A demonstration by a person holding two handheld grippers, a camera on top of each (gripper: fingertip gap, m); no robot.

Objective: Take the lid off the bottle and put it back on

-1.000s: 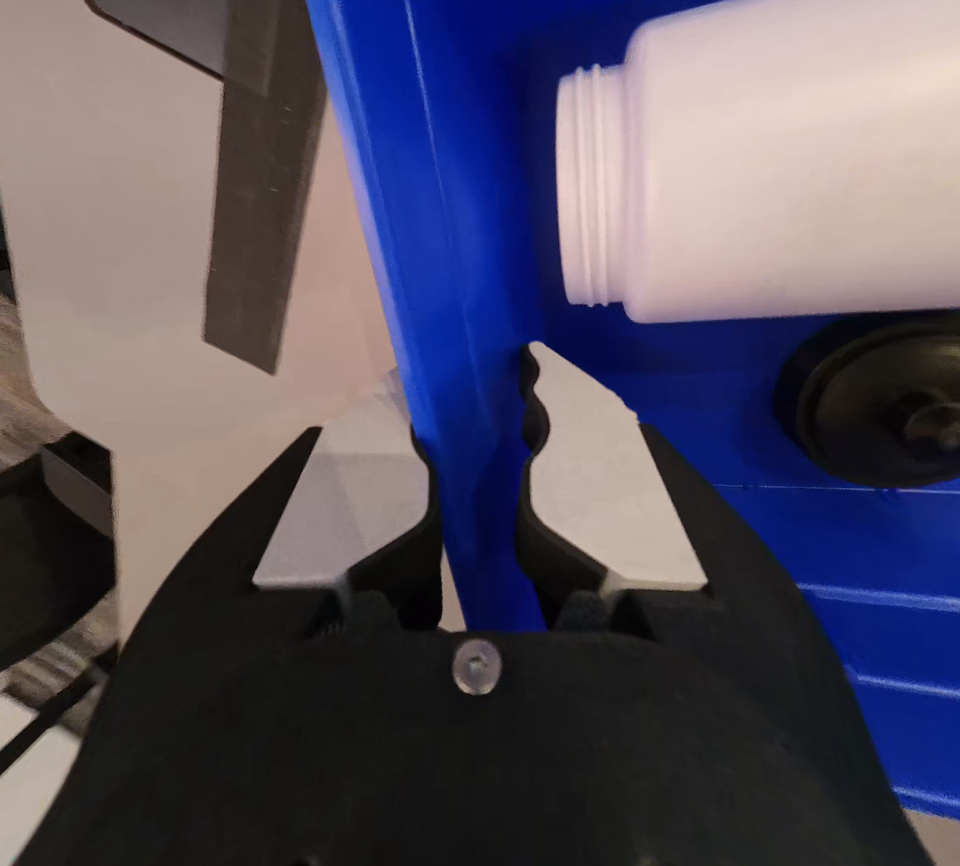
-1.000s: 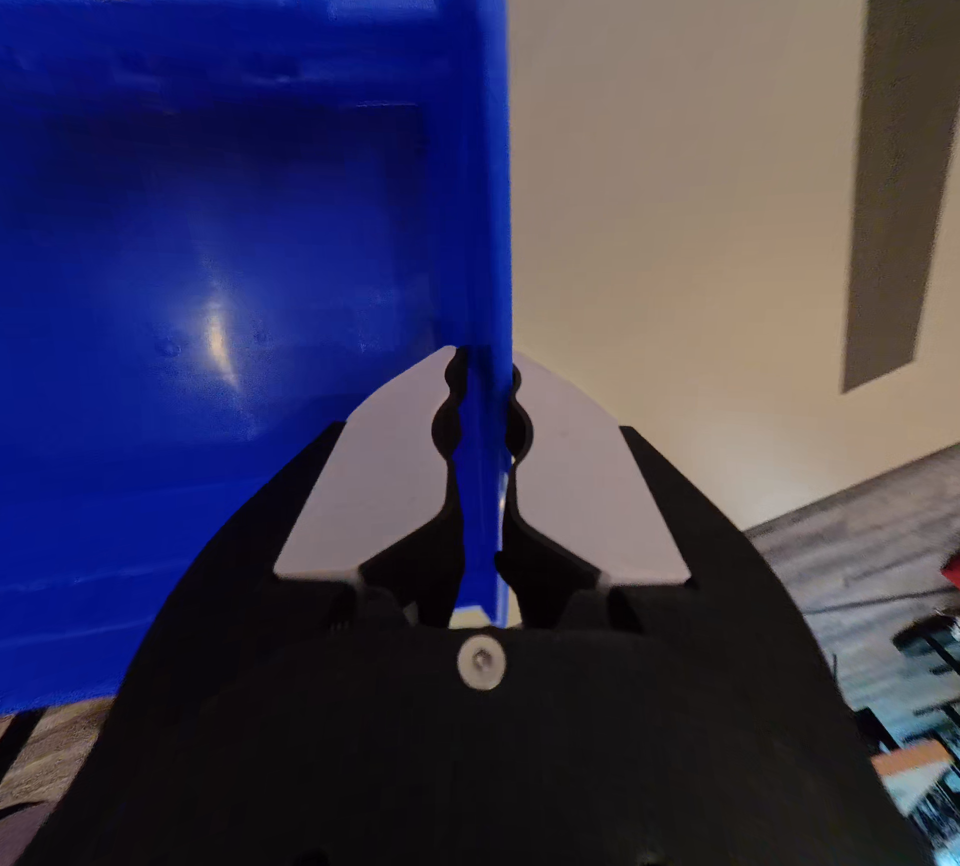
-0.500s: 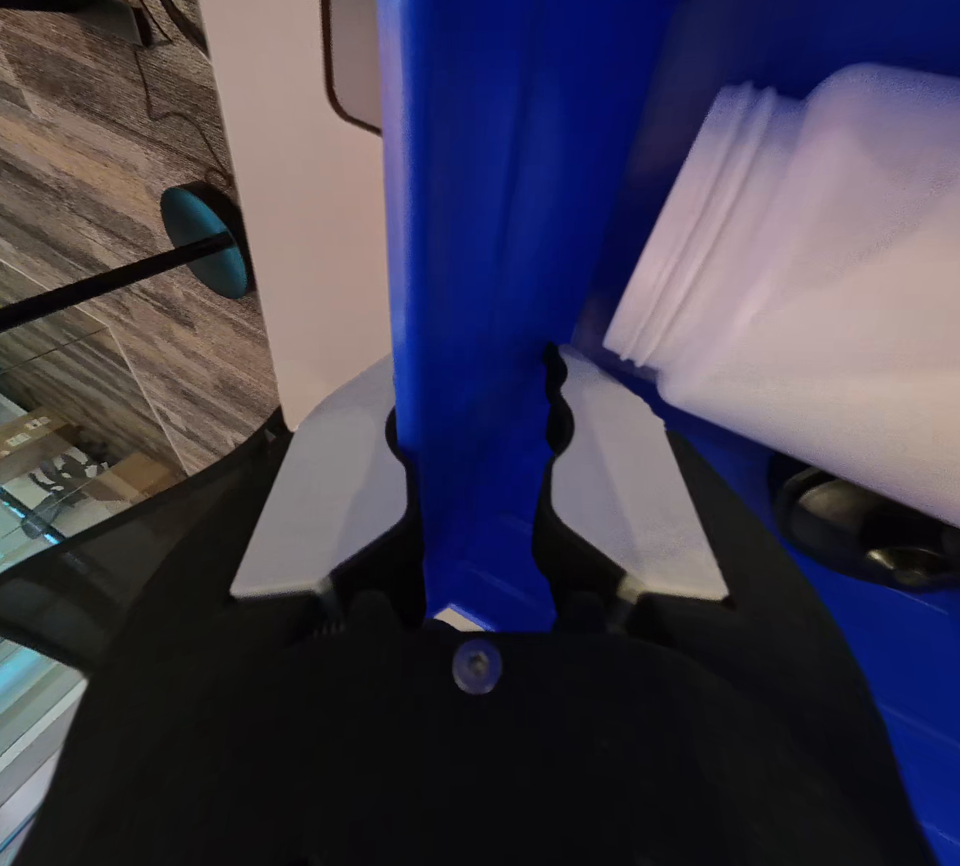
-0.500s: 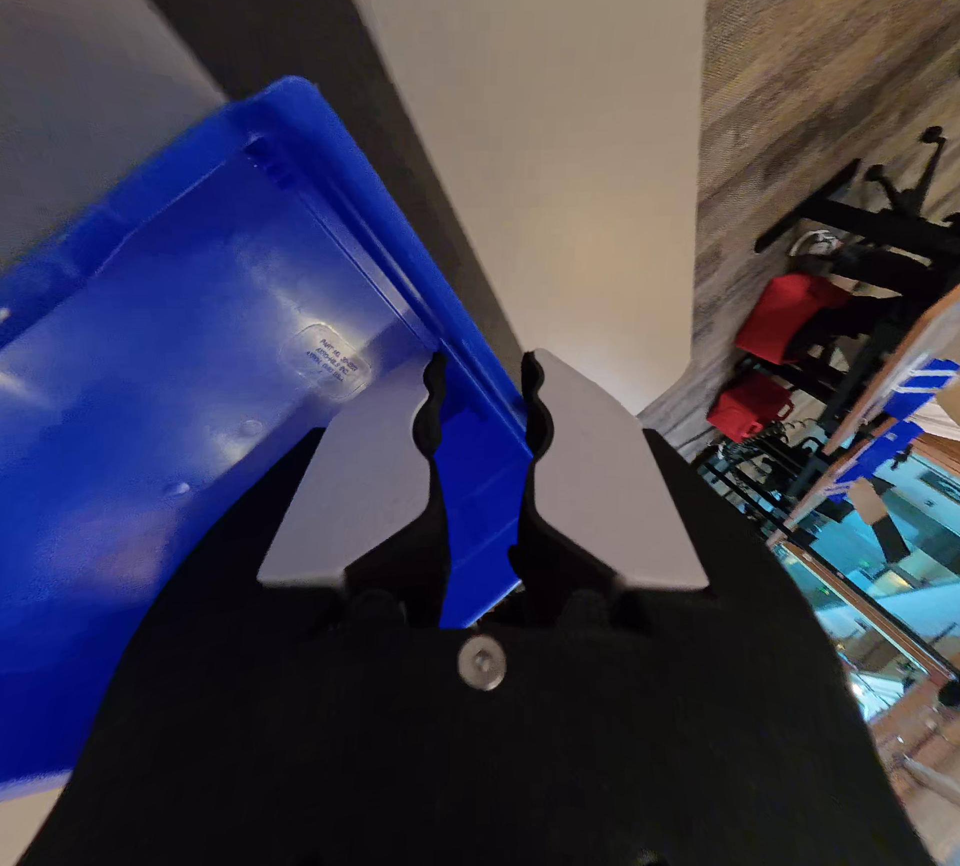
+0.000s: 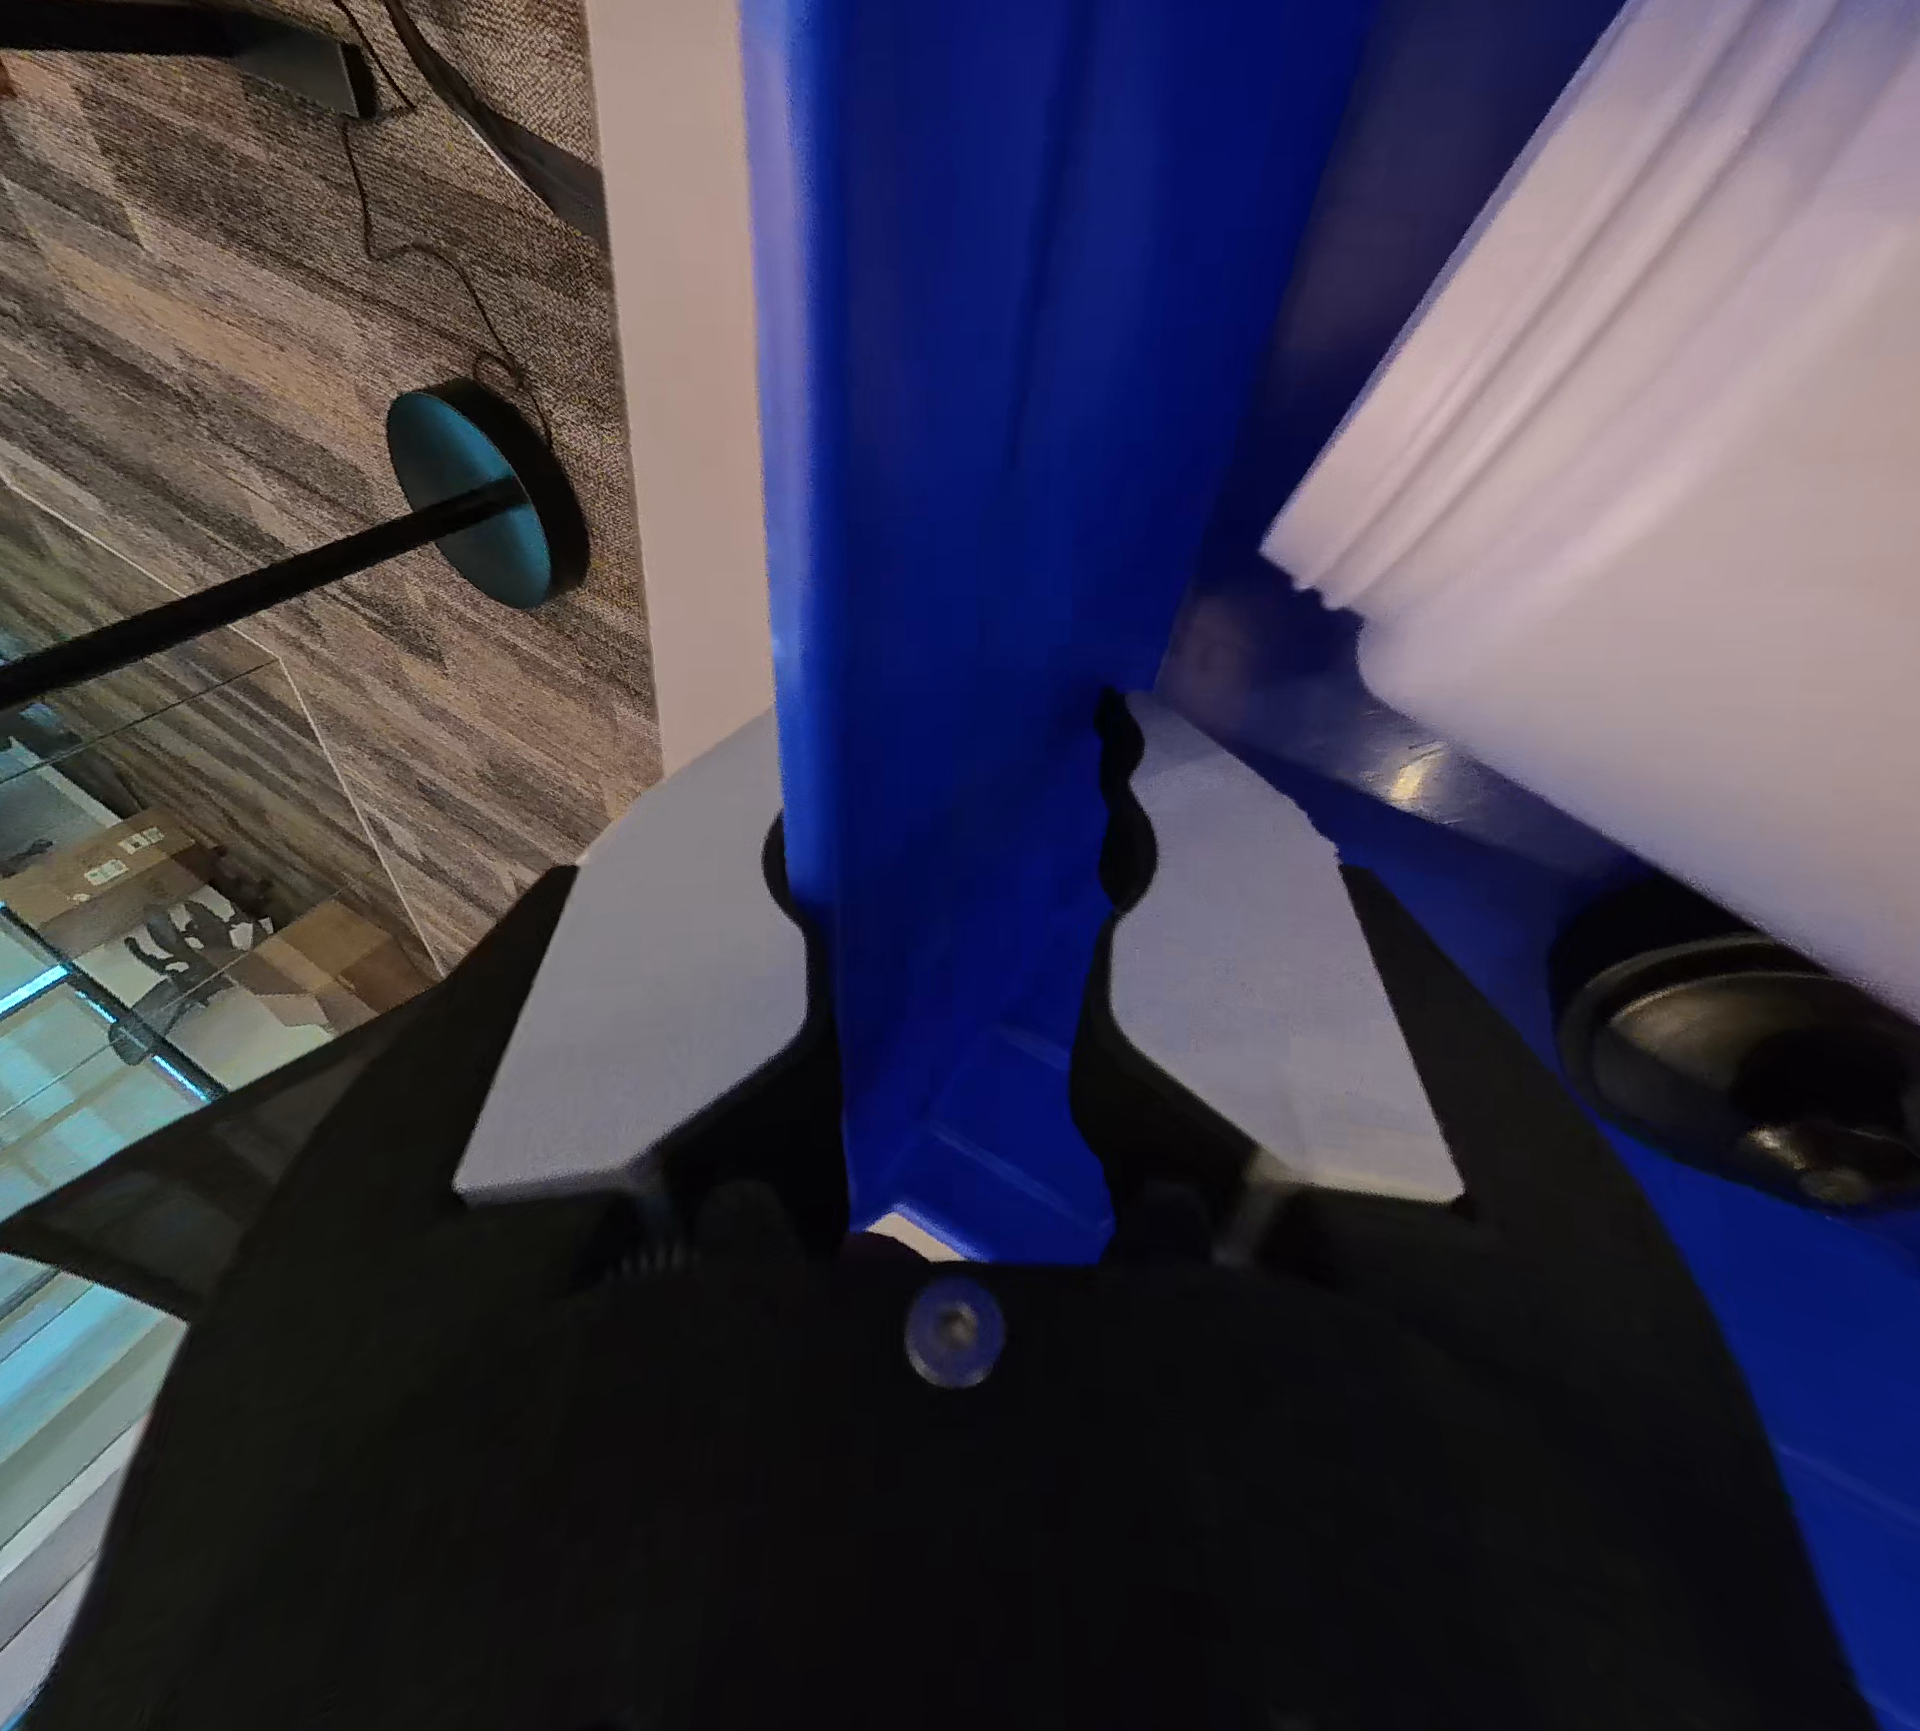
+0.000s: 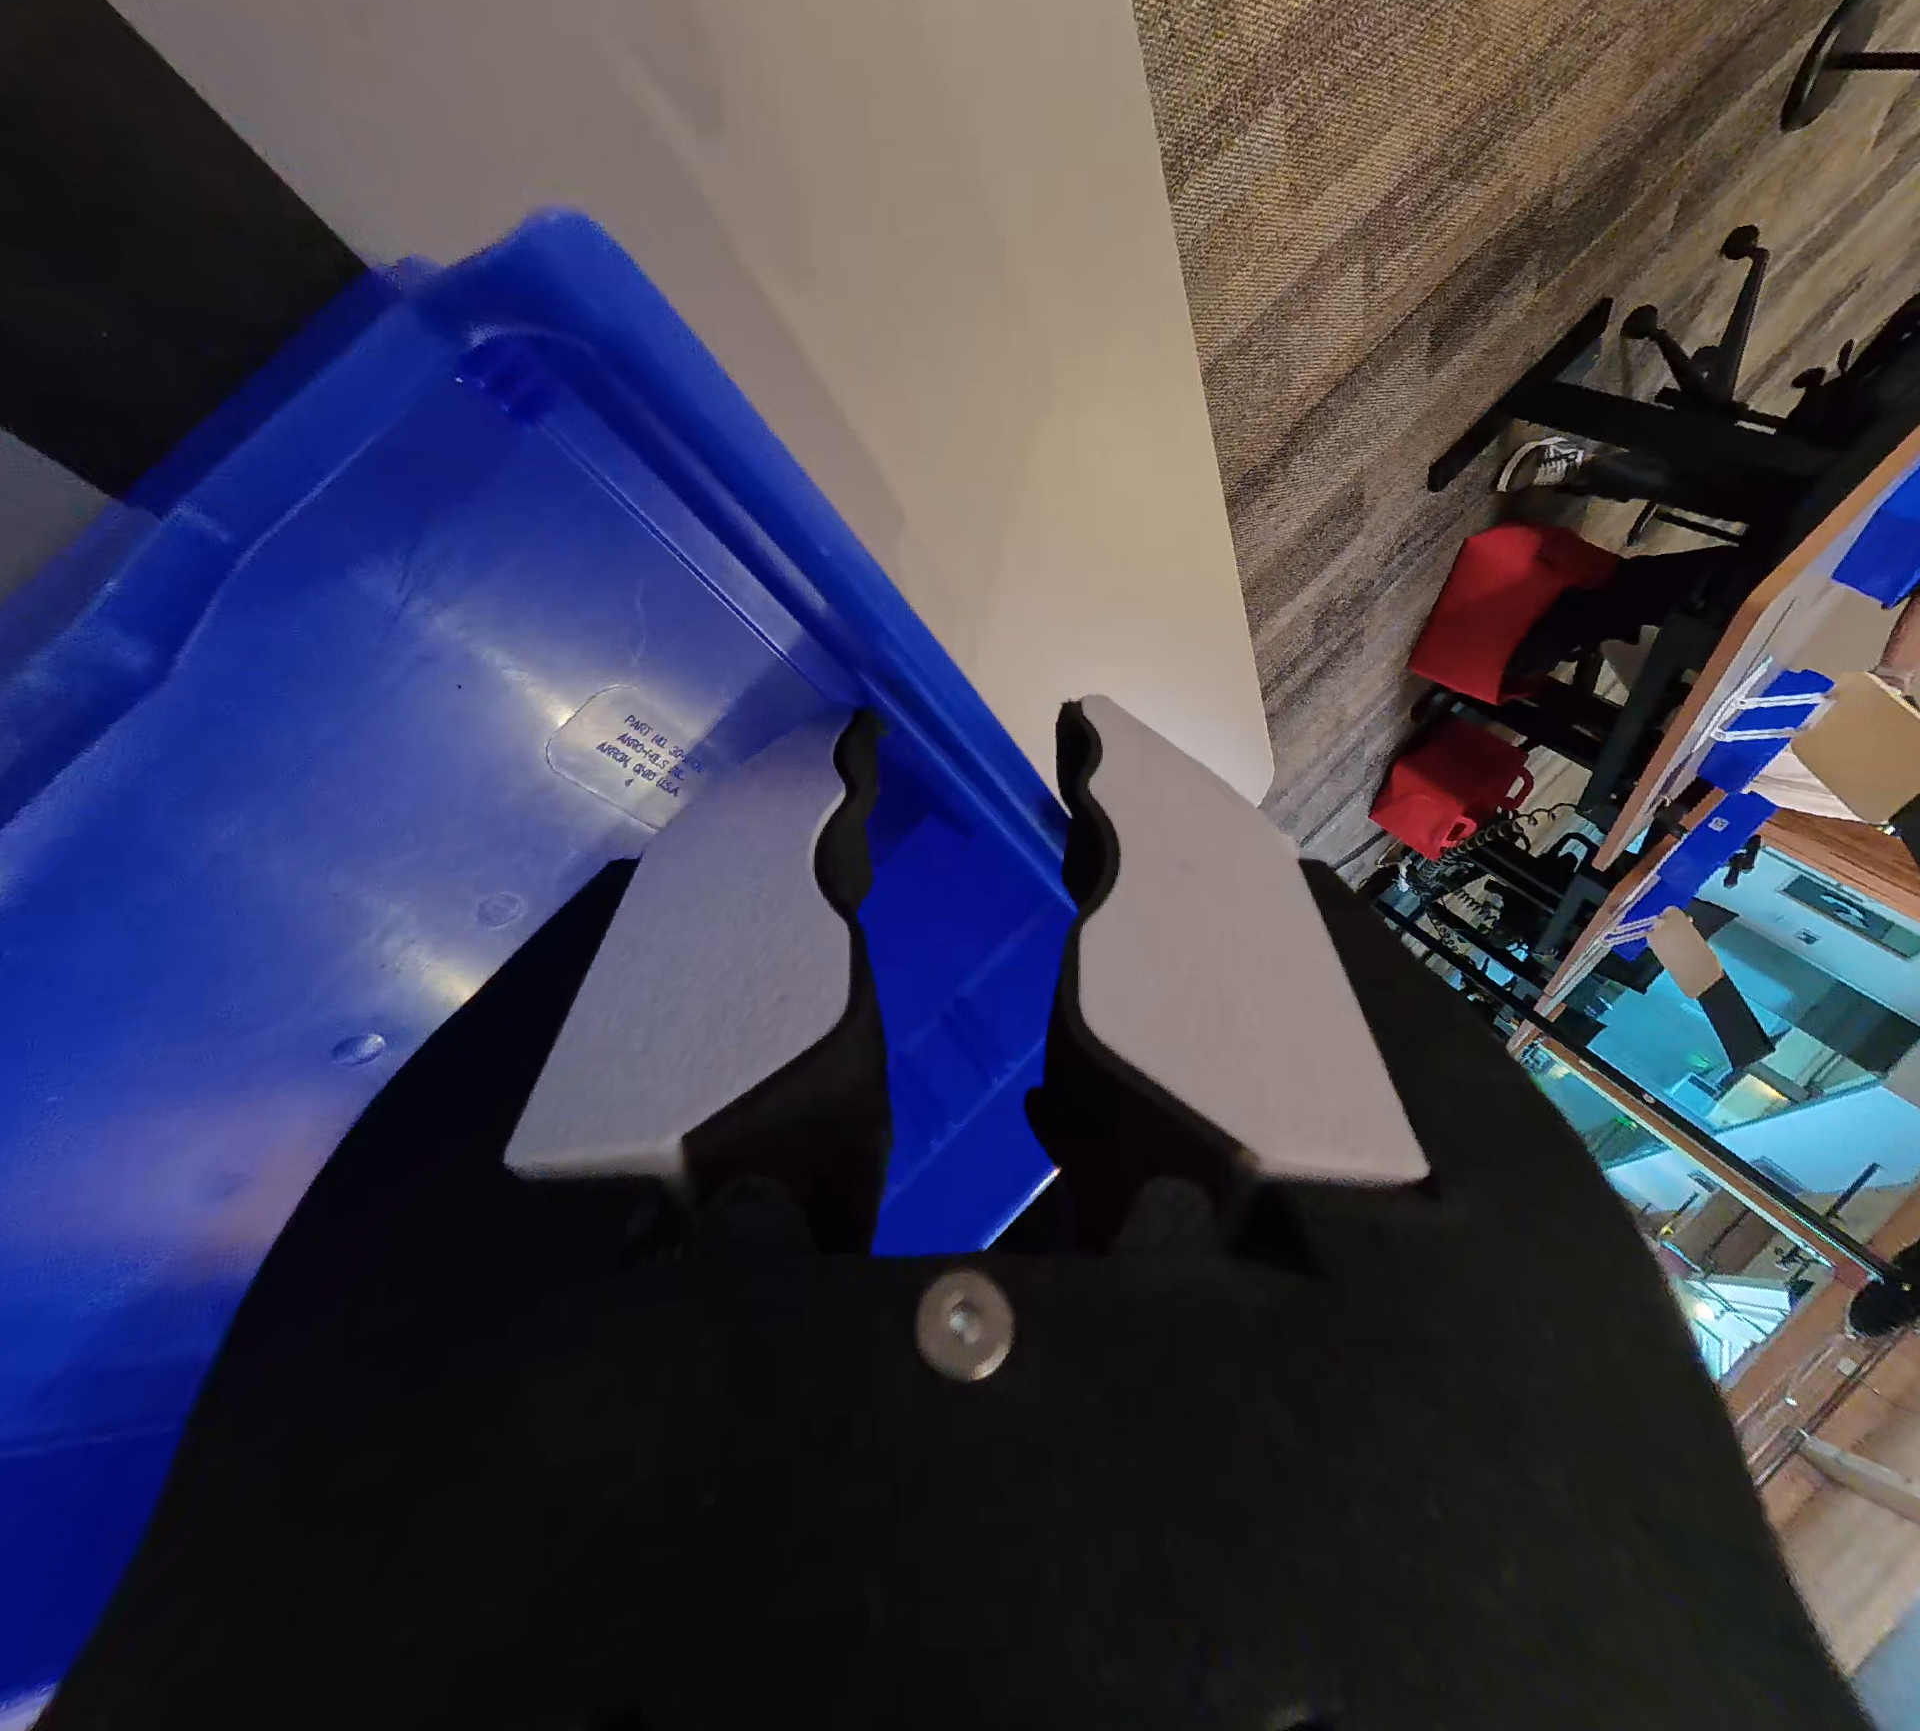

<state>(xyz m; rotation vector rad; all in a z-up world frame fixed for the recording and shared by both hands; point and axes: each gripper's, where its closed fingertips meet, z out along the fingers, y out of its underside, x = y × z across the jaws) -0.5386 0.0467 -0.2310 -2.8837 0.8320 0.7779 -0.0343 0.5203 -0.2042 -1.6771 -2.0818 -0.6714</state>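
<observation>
White uncapped bottle (image 5: 1621, 455), threaded neck bare

White bottle (image 5: 1621, 476), motion-blurred, w/ its body cut off by the left wrist view's right edge; mouth interior not visible. Black lid (image 5: 1756, 1068) beneath it is partly hidden by the bottle and cropped at the frame edge. Blue bin (image 6: 343, 746) runs off the right wrist view's left edge; its contents can't be seen there.
</observation>
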